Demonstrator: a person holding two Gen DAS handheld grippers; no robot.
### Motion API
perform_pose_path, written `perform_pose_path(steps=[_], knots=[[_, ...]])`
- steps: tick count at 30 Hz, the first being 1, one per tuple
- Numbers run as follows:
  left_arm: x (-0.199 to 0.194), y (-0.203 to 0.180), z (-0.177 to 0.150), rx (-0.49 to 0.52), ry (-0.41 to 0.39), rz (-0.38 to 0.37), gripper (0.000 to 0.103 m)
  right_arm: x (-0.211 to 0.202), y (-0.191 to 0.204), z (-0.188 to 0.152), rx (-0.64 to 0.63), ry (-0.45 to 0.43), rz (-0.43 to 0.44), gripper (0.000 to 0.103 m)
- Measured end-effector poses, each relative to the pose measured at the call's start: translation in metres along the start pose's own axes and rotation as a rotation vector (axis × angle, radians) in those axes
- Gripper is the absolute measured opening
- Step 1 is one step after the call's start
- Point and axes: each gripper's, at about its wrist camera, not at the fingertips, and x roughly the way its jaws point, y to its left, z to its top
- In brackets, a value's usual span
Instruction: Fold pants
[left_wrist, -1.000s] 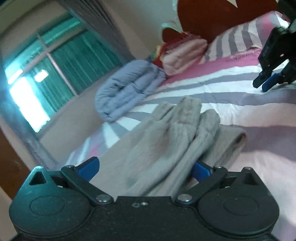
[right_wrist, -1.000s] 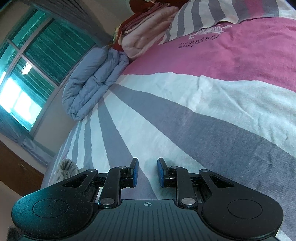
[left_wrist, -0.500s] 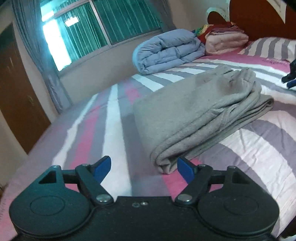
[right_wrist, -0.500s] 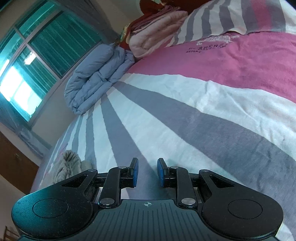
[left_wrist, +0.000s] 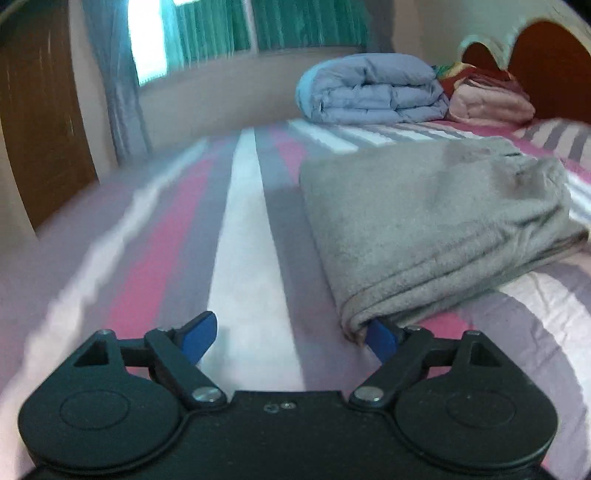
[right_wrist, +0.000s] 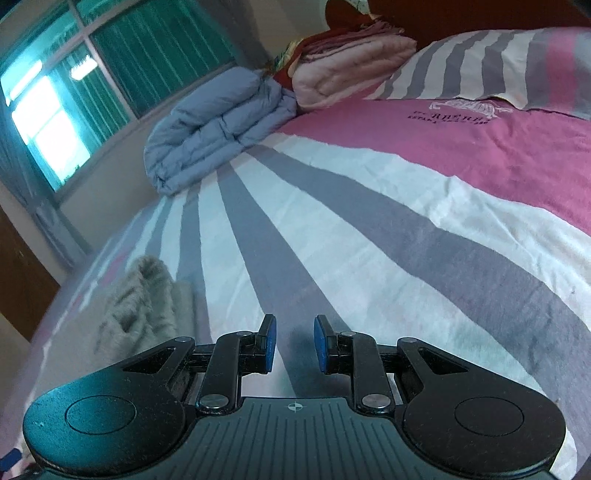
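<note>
The grey pants (left_wrist: 436, 221) lie folded in a thick stack on the striped bed (left_wrist: 243, 236). My left gripper (left_wrist: 291, 336) is open and empty, low over the sheet. Its right blue pad (left_wrist: 380, 338) sits at the near corner of the stack, seemingly touching it. In the right wrist view the pants (right_wrist: 144, 306) show at the left. My right gripper (right_wrist: 293, 343) is open a small way and empty, hovering over a grey stripe to the right of the pants.
A folded blue quilt (left_wrist: 369, 92) and pink blankets (left_wrist: 491, 103) lie at the head of the bed by the headboard (left_wrist: 546, 62). A striped pillow (right_wrist: 491, 66) lies at the right. A window with green curtains (right_wrist: 122, 74) and a wooden door (left_wrist: 40, 118) stand beyond the bed.
My left gripper has let go of the pants, drawn back and swung left; the stack now lies flat ahead-right. My right gripper has shifted a little, so the pants show more at its left.
</note>
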Motion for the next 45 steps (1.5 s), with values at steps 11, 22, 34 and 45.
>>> perform_pose_path(steps=[11, 22, 34, 45], knots=[[0.005, 0.008, 0.001, -0.030, -0.002, -0.029, 0.088, -0.015, 0.029, -0.009, -0.102, -0.040, 0.174, 0.023], [0.009, 0.008, -0.003, -0.048, 0.011, -0.026, 0.094, 0.006, 0.084, -0.015, -0.203, -0.012, 0.359, 0.069], [0.012, 0.013, -0.008, -0.064, 0.027, -0.048, 0.097, 0.028, 0.112, -0.021, -0.470, -0.027, 0.384, 0.020], [0.012, 0.013, -0.008, -0.057, 0.033, -0.046, 0.098, 0.030, 0.088, -0.029, -0.358, -0.051, 0.358, 0.019]])
